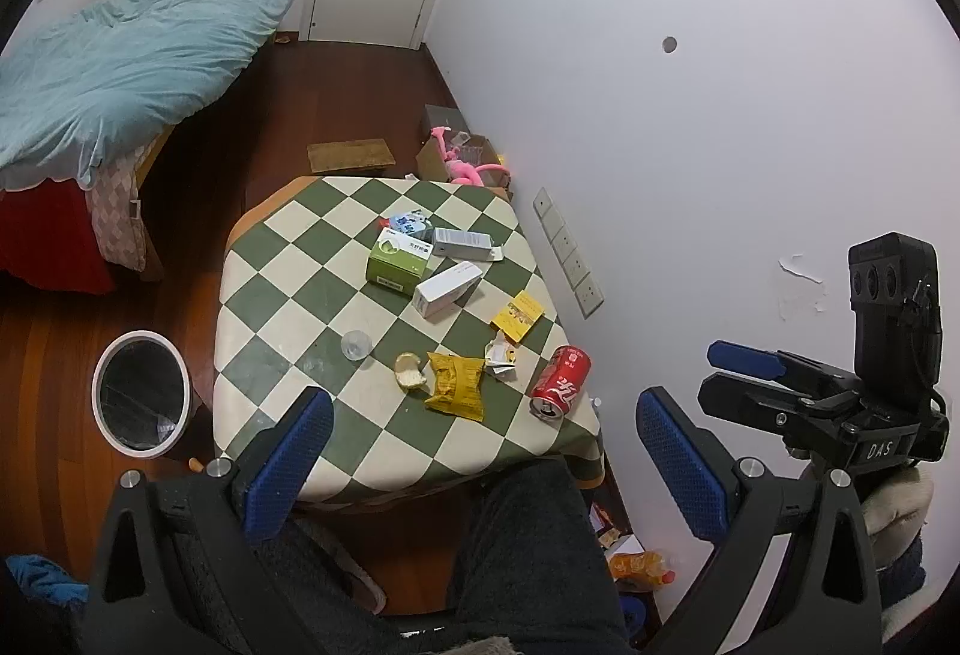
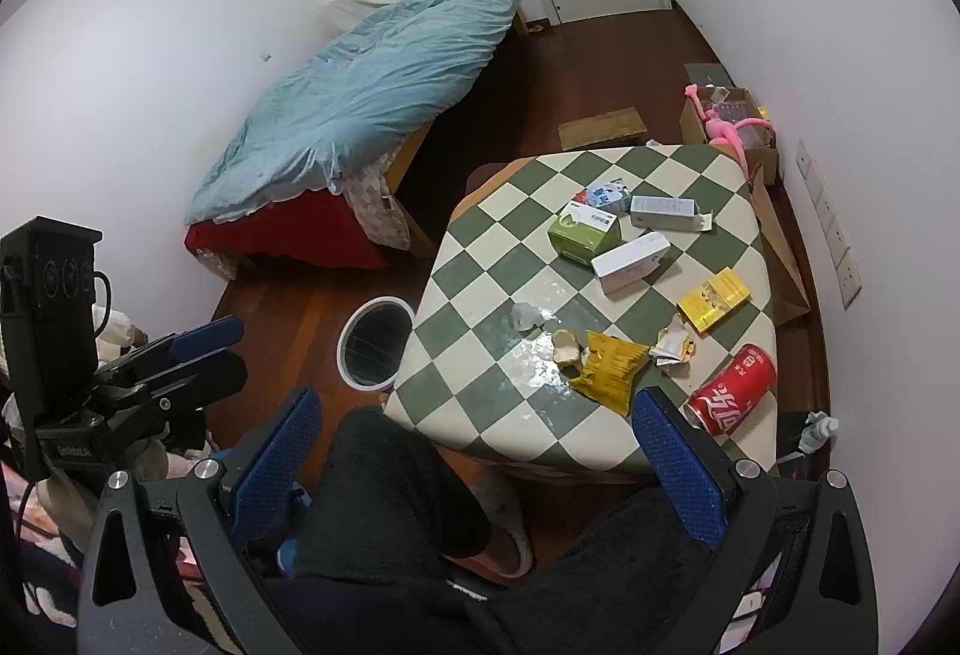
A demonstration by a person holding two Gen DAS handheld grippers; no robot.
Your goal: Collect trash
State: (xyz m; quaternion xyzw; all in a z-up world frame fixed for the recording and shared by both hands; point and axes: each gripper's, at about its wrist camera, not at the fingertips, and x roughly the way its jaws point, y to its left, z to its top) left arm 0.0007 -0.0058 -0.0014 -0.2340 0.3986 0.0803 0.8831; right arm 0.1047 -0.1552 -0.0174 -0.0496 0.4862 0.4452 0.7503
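Red can [image 1: 560,382] lies toppled beside yellow snack bag [image 1: 455,385].

Green-and-cream checks on the tablecloth [image 1: 288,259]; red can [image 1: 561,382]; yellow snack bag [image 1: 456,385]; green box [image 1: 399,259]; white-rimmed bin [image 1: 142,394]; light blue duvet [image 1: 132,54].

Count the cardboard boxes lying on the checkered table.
5: blue patterned box farthest back, grey-white box beside it, green box, white box mid-table, yellow box near the wall-side edge.
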